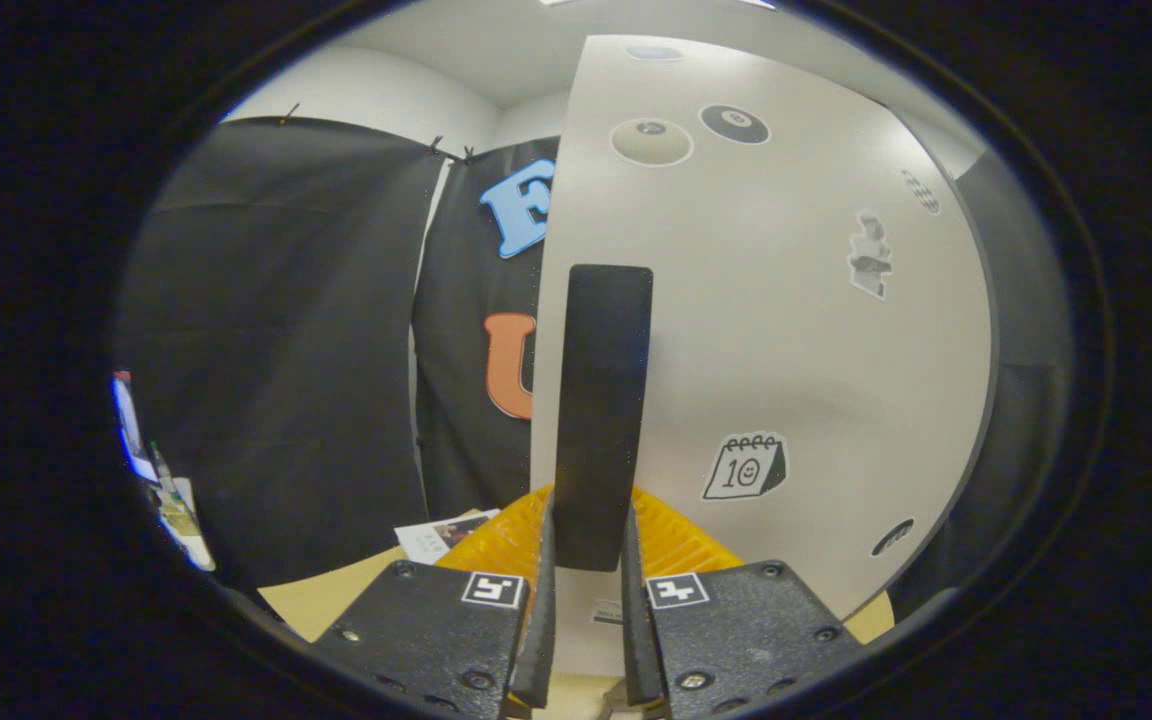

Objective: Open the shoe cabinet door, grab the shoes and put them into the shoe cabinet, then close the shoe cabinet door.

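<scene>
The white shoe cabinet door [786, 330] stands just ahead, covered with small stickers. A tall black handle [601, 410] runs upright along the door's left edge. My gripper [588, 545] is shut on this handle, one finger pressing each side of its lower end. The door's left edge is seen nearly edge-on, with the dark booth behind it.
A yellow ridged mat or tray [496, 545] lies on the tan floor [311, 600] beyond the fingers, partly behind the door. A paper sheet [436, 535] lies beside it. Black cloth walls [276, 350] close off the left and back; some clutter [161, 480] shows at far left.
</scene>
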`<action>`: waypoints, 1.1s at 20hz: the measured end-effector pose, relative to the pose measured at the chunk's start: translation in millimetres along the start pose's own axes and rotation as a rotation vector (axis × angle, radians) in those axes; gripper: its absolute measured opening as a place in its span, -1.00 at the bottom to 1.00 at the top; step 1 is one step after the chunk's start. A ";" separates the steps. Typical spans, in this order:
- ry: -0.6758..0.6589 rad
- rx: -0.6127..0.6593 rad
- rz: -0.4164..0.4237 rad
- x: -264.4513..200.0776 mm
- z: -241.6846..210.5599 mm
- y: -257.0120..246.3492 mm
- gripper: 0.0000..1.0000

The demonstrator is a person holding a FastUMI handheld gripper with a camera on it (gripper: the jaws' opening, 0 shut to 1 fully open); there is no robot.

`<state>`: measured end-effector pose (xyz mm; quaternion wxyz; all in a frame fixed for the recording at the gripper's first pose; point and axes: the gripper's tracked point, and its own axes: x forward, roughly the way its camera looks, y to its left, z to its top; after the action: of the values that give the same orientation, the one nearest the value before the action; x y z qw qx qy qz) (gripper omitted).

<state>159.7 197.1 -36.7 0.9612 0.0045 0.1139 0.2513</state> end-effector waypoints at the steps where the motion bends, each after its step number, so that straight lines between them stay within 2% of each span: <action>1: 0.003 -0.004 0.016 -2.5 -0.3 -0.7 -0.37; 10: -0.031 -0.054 0.125 -46.7 -3.5 -5.2 -0.37; 17: -0.050 -0.043 0.119 -75.2 -5.8 -13.8 -0.37; 22: -0.077 -0.034 0.161 -97.5 -7.1 -24.8 -0.37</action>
<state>87.4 127.8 -24.1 0.9415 0.0070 0.0719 0.3293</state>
